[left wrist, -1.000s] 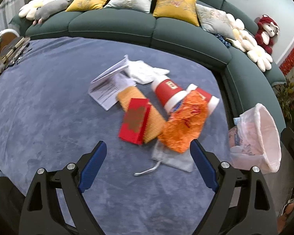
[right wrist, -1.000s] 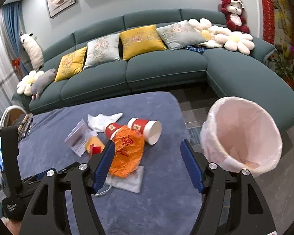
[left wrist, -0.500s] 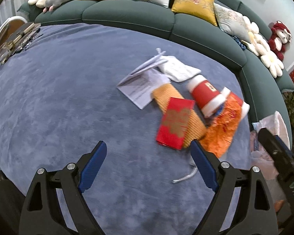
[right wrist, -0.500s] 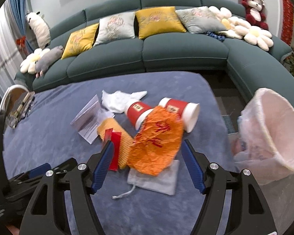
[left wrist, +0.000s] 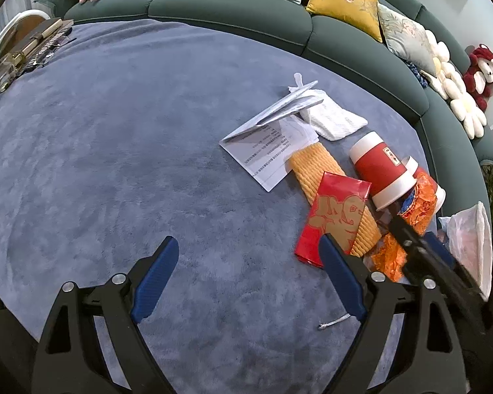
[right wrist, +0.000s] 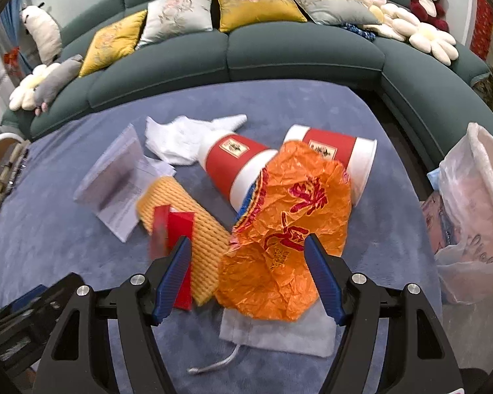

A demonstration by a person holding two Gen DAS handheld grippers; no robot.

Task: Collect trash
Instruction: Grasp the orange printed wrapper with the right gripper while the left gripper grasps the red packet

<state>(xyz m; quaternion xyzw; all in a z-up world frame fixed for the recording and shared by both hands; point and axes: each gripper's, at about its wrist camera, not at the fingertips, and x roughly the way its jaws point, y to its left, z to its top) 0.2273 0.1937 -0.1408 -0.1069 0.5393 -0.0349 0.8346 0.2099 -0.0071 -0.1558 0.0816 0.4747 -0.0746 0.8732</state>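
Two red paper cups with white rims [right wrist: 243,167] lie on their sides on the plush blue-grey carpet [left wrist: 115,151], amid a crinkled orange plastic wrapper [right wrist: 289,229], a ribbed yellow foam sleeve [left wrist: 332,193], a glossy red envelope with gold lettering [left wrist: 335,216], printed white paper sheets [left wrist: 269,154] and a crumpled white tissue [right wrist: 177,138]. Wide apart and empty, the left gripper [left wrist: 246,262] hangs over bare carpet. The right gripper [right wrist: 248,259], also apart and holding nothing, frames the wrapper. The thin white plastic-lined bin [right wrist: 473,216] sits right of the pile.
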